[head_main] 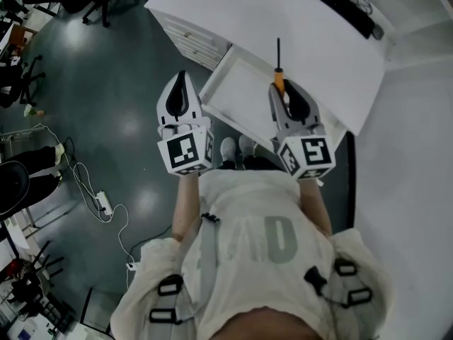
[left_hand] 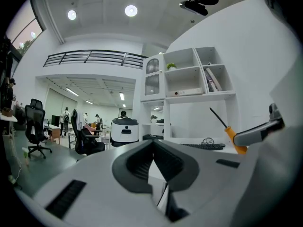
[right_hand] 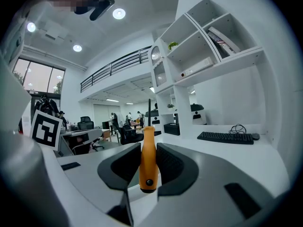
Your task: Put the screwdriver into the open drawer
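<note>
Right gripper (head_main: pixel 282 91) is clenched on the screwdriver (right_hand: pixel 147 155), its pads squeezing the orange handle from both sides while the black shaft sticks out ahead of the jaws, over the edge of the white desk (head_main: pixel 311 41). Left gripper (left_hand: pixel 152 144) is closed with nothing in it, held out beside the right one. The open drawer (head_main: pixel 237 105) lies below and between the two grippers, nearer the right one. This looks like the carry stage, with the tool held but not yet over the drawer's floor. Next, the right gripper probably needs to shift toward the left gripper, sink into the drawer so the shaft clears the desk edge, then release.
</note>
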